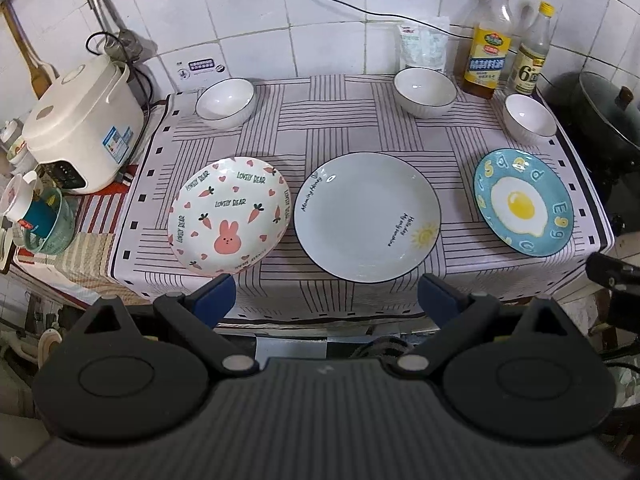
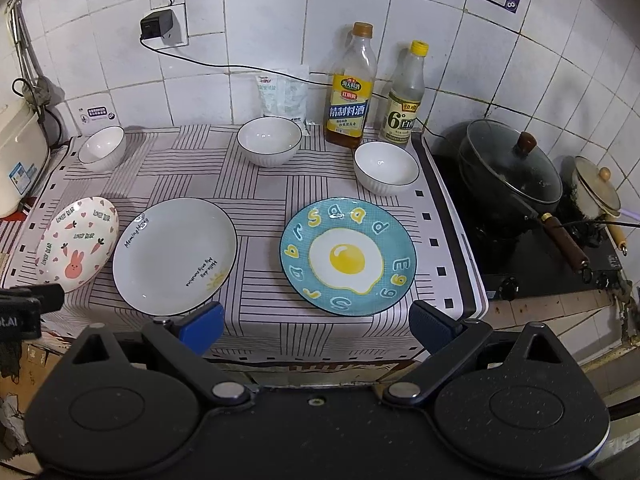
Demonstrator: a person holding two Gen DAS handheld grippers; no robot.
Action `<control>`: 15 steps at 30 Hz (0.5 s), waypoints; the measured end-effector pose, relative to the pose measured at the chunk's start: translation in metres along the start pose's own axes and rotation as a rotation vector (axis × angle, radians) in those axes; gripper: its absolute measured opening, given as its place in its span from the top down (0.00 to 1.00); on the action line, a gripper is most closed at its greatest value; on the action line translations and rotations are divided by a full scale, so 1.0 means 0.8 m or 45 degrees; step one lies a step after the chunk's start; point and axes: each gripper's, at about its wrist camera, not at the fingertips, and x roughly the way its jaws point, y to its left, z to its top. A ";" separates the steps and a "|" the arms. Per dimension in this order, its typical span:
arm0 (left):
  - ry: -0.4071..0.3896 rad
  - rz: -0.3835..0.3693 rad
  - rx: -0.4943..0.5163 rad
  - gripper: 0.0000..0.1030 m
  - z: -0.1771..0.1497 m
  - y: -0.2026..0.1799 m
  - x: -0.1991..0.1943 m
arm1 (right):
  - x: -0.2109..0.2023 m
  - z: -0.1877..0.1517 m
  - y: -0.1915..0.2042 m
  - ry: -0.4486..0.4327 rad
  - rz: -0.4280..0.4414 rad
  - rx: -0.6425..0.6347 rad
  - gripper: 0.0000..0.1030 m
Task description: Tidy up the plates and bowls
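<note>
3 plates [image 1: 367, 216] in a front row, 3 bowls [image 1: 425, 91] behind, all upright. Left gripper [image 1: 326, 300] and right gripper [image 2: 316, 326] spread wide, holding nothing.

The bunny plate [image 1: 229, 216] at 9 o'clock reads "LOVELY BEAR"; the grey plate [image 1: 367, 216], "Morning Honey"; the egg plate [image 2: 347, 256], "Egg"; the vinegar bottle [image 2: 404, 100], "6°".

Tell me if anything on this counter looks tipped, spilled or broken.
Nothing stands out. The bunny plate, pale plate and egg plate lie flat in a row, apart from each other; all three white bowls behind them sit upright and empty. No spills or chips show.
</note>
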 end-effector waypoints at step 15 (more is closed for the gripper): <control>-0.012 0.003 -0.046 0.04 0.003 0.018 -0.009 | 0.009 0.003 0.008 0.015 0.011 -0.028 0.03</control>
